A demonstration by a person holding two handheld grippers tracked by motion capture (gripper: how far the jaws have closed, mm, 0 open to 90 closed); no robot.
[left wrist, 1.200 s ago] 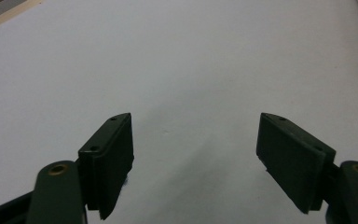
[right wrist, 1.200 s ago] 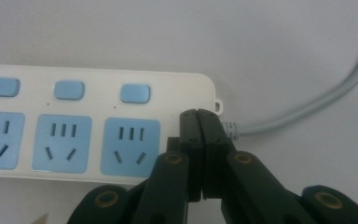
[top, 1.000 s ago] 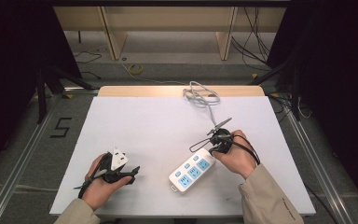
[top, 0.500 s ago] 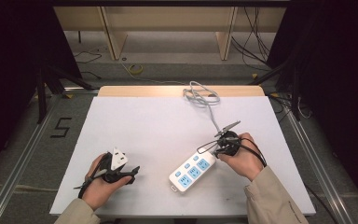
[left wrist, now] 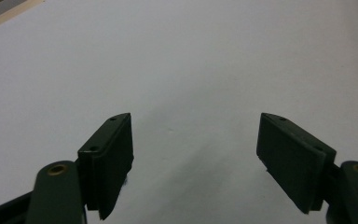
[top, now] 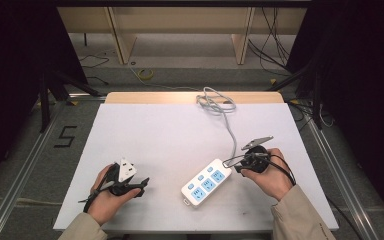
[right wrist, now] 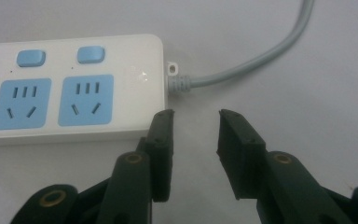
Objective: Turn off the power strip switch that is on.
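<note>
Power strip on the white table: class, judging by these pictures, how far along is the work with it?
Done: the power strip lies flat on the white table, its grey cord trailing away. In hand: the right gripper has just been opening its jaws beside the strip's cord end, with nothing between them. The left gripper waits open over bare table. Left: every socket is free, so probably any plugging in.

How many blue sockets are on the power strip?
3. On the power strip in the high view: one socket nearest the cord, one in the middle, one at the far end from the cord.
</note>
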